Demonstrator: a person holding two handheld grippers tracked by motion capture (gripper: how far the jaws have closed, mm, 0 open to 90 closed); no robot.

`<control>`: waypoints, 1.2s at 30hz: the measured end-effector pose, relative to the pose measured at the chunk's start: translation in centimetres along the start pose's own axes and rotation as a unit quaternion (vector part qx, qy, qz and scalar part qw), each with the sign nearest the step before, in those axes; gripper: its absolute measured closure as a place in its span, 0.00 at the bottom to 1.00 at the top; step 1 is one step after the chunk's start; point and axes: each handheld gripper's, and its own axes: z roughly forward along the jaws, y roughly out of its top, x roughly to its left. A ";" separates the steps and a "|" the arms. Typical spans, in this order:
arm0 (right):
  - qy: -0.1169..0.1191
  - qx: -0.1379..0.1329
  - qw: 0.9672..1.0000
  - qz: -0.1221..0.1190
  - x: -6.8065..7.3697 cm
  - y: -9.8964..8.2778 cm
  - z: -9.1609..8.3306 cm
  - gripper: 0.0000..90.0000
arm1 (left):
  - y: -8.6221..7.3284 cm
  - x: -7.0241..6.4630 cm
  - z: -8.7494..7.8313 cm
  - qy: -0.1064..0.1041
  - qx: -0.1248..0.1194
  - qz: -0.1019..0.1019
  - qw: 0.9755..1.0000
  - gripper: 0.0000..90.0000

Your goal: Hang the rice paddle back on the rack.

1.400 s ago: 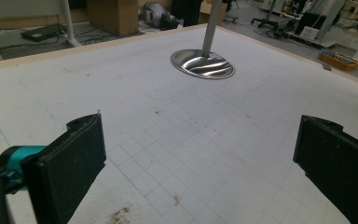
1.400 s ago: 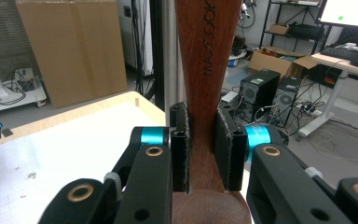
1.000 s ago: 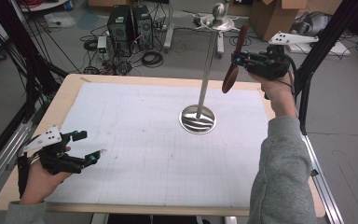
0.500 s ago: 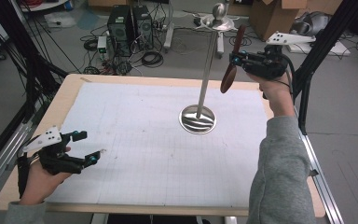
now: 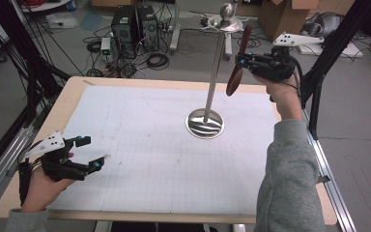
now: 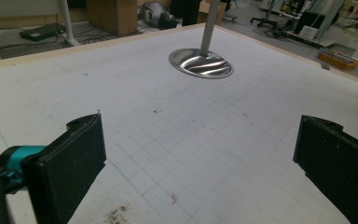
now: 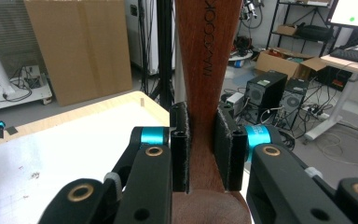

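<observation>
Wooden spoon: a dark brown wooden spoon (image 5: 236, 67) is held up in the air at the far right of the desk, standing nearly upright, its broad rounded end low and its thin end pointing up; in the right gripper view its shaft (image 7: 205, 70) carries stamped lettering and rises straight up between the jaws.
Right hand-held gripper: the right hand-held gripper (image 5: 244, 62) is clamped on the wooden spoon, both black pads pressed flat against the shaft just above the broad end (image 7: 200, 154); it points left toward the stand's pole.
Stand: a metal stand (image 5: 205, 123) with a round shiny base sits on the desk right of centre, its thin pole rising to a small dish and knob at the top; the spoon hangs just right of the pole, near its upper part, apart from it.
Left hand-held gripper: the left hand-held gripper (image 5: 94, 154) rests low at the near left corner, jaws spread wide with nothing between them (image 6: 196, 154), well apart from the stand.
Desk: the white gridded mat covers most of the desk (image 5: 140, 145); a bare wooden border runs round it.
Open room: the whole middle and left of the mat lies free between the left hand-held gripper and the stand's base.
Edges: the right hand-held gripper hangs about over the far right edge; the left one sits close to the near and left edges.
</observation>
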 end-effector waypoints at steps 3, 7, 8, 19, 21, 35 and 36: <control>0.000 -0.002 1.000 -0.003 0.0 0.1 0.1 0.87 | 0.0 0.0 -0.1 0.001 -0.001 -0.001 1.000 0.03; -0.002 0.000 1.000 -0.002 0.0 0.0 0.1 0.87 | 0.0 0.0 0.0 0.001 0.000 -0.001 1.000 0.03; -0.002 0.000 1.000 -0.004 0.0 0.0 0.2 0.87 | 0.0 0.0 0.0 0.001 0.000 0.000 1.000 0.03; -0.001 0.005 1.000 -0.003 0.0 -0.1 0.5 0.86 | -0.1 0.0 -0.1 0.001 0.001 -0.001 1.000 0.03; 0.000 0.005 1.000 -0.002 0.0 -0.1 0.5 0.86 | -0.1 0.0 -0.1 0.000 0.002 0.000 1.000 0.03; -0.003 -0.004 1.000 -0.007 0.1 -0.2 0.5 0.75 | -0.1 0.0 0.1 -0.001 0.005 -0.001 1.000 0.03; -0.005 -0.003 1.000 -0.008 0.1 -0.2 0.5 0.71 | -0.1 0.0 0.1 0.000 0.005 -0.001 1.000 0.03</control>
